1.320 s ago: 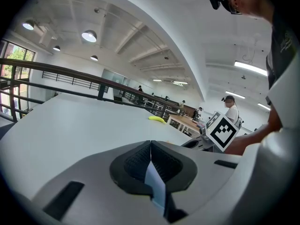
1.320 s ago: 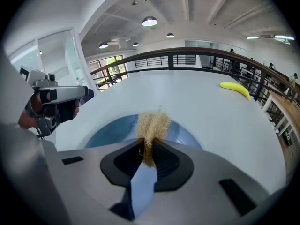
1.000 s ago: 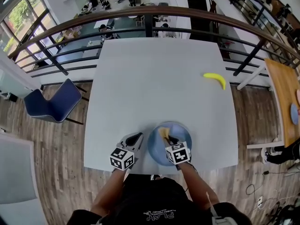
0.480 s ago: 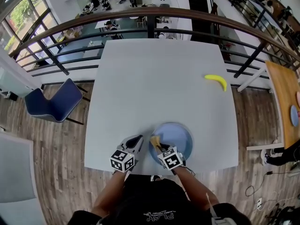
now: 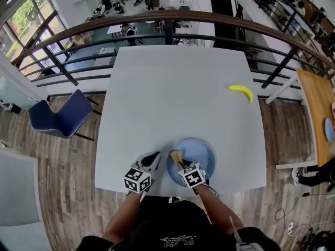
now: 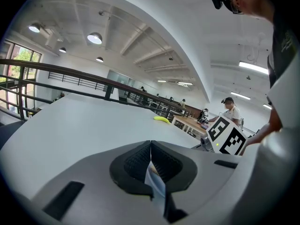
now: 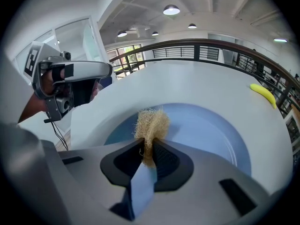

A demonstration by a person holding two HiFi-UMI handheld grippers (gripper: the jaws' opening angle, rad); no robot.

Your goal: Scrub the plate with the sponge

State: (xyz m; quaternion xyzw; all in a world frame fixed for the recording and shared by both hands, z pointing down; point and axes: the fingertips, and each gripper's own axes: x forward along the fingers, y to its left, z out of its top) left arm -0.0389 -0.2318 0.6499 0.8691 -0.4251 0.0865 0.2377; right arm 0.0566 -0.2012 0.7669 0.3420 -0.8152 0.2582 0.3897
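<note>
We grip the sponge (image 7: pixel 152 123), a tan, fibrous tuft, in the right gripper (image 7: pixel 149 146), whose jaws pinch its lower end while the frayed top sticks out ahead of them. The sponge sits over the left part of the plate (image 7: pixel 201 130), a round pale blue one lying flat on the white worktop (image 5: pixel 178 103) close to the near edge and a little right of the middle. We cannot tell whether the fibres press on the plate's surface or sit just above it. Our left gripper (image 6: pixel 150 146) rests just beside the plate's left rim, apart from it, with its jaws pressed together and nothing between them. From the right gripper view it shows at the left, above bare worktop. A yellow banana (image 5: pixel 241 91) lies near the right edge of the worktop, well apart from the plate. A blue chair (image 5: pixel 57 114) stands on the wooden floor to the left, and a dark railing (image 5: pixel 167 22) curves past the far edge.
</note>
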